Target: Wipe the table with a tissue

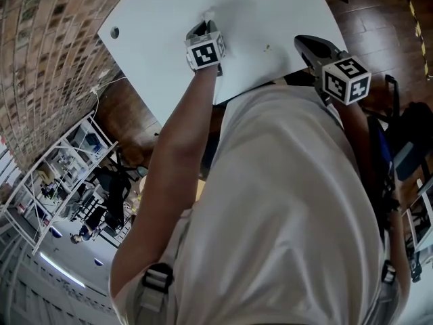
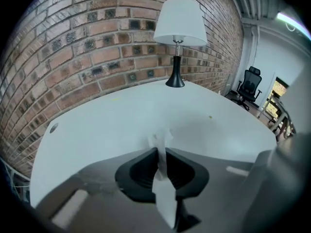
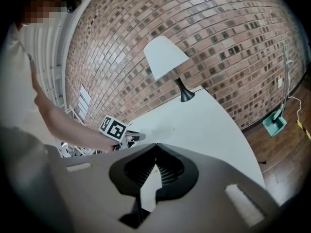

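My left gripper (image 1: 203, 27) points down onto the white table (image 1: 270, 5), shut on a white tissue (image 2: 161, 139). The tissue is pinched upright between the jaws and its crumpled end pokes out past the tips against the tabletop. In the right gripper view the left gripper (image 3: 127, 137) shows at the left part of the table, on the end of a bare arm. My right gripper (image 1: 302, 40) hovers at the table's near edge, to the right. Its jaw tips meet (image 3: 155, 147) with nothing seen between them.
A white-shaded lamp (image 2: 178, 23) on a black base stands at the table's far end by the brick wall. A small speck (image 2: 210, 116) lies on the tabletop, and a cable hole (image 2: 53, 127) sits near the left corner. An office chair (image 2: 250, 81) stands beyond the table.
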Available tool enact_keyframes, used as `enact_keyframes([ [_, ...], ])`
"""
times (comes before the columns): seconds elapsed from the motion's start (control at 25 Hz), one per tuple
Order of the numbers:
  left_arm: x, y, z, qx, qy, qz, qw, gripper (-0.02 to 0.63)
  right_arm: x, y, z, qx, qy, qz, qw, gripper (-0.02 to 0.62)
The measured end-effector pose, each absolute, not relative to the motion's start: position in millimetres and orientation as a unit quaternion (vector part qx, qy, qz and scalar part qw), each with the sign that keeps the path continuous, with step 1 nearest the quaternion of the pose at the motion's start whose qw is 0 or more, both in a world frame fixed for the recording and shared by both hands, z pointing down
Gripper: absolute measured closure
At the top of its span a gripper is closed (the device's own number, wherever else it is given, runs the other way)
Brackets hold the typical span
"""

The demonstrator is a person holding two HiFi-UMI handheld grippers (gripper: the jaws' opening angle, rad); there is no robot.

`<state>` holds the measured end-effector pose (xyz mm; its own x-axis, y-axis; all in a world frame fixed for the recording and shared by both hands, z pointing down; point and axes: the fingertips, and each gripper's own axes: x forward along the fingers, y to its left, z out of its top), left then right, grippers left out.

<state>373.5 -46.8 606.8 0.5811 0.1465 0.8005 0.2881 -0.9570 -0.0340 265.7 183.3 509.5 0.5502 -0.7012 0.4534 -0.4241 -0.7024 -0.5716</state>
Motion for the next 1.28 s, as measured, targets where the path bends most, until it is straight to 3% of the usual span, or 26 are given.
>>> enact_keyframes([
  [0.12, 364.3, -32.2, 605.4, -0.882, -0.14, -0.448, 0.053, 0.566, 266.5, 186.2, 506.4, -0.855, 0.335, -0.34, 0.201, 0.588],
  [0.32, 332.7, 19.3, 604.7, -0.842, -0.247, -0.476, -0.061, 0.565, 274.0, 200.0, 505.0, -0.853, 0.342, -0.338, 0.202, 0.588],
  [0.52, 301.4, 50.2, 598.5, -0.843, -0.27, -0.462, -0.061, 0.565, 283.2, 206.5, 503.4, -0.848, 0.357, -0.336, 0.203, 0.588],
  [0.96, 251.7, 67.5, 594.7, -0.846, -0.294, -0.439, 0.073, 0.565, 278.0, 208.6, 512.6, -0.824, 0.403, -0.35, 0.189, 0.588],
  [1.28, 253.8, 83.4, 611.3, -0.816, -0.328, -0.448, 0.163, 0.565, 273.8, 210.3, 510.9, -0.824, 0.401, -0.349, 0.193, 0.588],
])
